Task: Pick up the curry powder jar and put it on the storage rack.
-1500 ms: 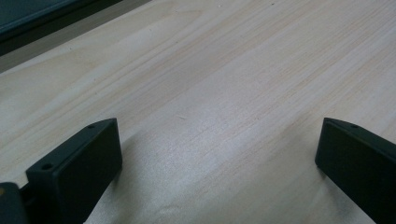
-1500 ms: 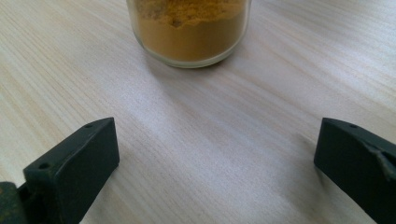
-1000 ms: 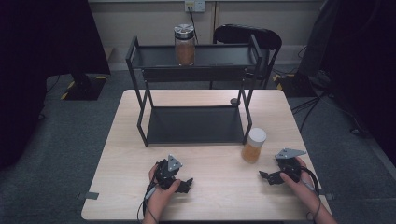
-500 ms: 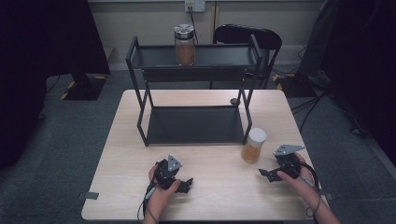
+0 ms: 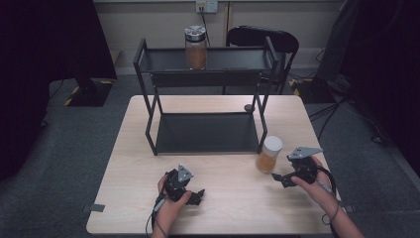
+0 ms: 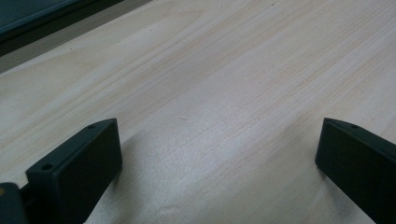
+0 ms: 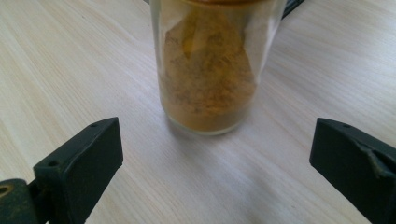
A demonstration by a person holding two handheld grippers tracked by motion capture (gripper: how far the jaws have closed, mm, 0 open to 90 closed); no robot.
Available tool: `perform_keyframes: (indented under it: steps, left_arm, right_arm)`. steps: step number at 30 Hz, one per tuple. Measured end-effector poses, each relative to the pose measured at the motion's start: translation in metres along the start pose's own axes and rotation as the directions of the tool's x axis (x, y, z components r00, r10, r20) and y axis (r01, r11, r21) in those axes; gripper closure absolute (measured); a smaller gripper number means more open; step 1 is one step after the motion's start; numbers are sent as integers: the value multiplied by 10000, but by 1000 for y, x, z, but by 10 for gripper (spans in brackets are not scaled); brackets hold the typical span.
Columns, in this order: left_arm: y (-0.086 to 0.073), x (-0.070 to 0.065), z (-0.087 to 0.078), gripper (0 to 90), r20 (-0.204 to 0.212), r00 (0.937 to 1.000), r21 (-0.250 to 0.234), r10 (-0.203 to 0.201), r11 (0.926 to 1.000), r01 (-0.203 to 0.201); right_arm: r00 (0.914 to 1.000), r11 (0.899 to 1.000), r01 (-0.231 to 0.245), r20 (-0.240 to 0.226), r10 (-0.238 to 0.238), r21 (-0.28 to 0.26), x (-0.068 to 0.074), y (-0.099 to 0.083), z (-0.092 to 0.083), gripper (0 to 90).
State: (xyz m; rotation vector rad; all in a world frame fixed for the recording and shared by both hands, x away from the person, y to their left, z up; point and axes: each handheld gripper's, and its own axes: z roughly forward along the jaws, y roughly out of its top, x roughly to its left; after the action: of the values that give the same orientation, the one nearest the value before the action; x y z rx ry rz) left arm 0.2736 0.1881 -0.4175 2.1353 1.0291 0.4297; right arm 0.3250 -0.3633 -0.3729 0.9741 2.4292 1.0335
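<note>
A glass jar of orange-brown powder with a white lid [image 5: 269,154] stands upright on the wooden table [image 5: 218,208], just right of the black rack [image 5: 205,133]. In the right gripper view the jar [image 7: 210,70] is straight ahead, a short way beyond the jaws. My right gripper [image 5: 280,179] is open, low over the table, right of the jar and apart from it. A second jar with a metal lid [image 5: 195,48] stands on the rack's top shelf. My left gripper [image 5: 198,194] rests open near the front edge, its wide-spread jaws over bare wood [image 6: 210,116].
The two-tier black metal rack takes up the table's back half; its lower shelf [image 5: 205,133] is bare. A black chair [image 5: 267,39] stands behind the table. Grey carpet surrounds it, with a dark curtain [image 5: 44,44] at the left.
My right gripper has drifted a little left and forward toward the white-lidded jar. The left gripper and both jars have stayed put.
</note>
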Motion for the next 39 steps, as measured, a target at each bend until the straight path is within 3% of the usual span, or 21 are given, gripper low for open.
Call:
perform_keyframes:
  steps: [28, 33, 39]
  left_arm:
    - [0, 0, 0, 0, -2, 10000, -2, -1, 10000, 1]
    - [0, 0, 0, 0, -3, 10000, 18, 31, 10000, -31]
    - [0, 0, 0, 0, -4, 10000, 17, 32, 10000, -32]
  right_arm:
    - [9970, 9924, -657, -479, 609, -1044, -11, 23, 5, 15]
    - [9933, 9867, -969, -759, 875, -1306, -16, 21, 10, 67]
    - [9920, 9800, -1126, -746, 1015, -1638, -14, 20, 14, 152]
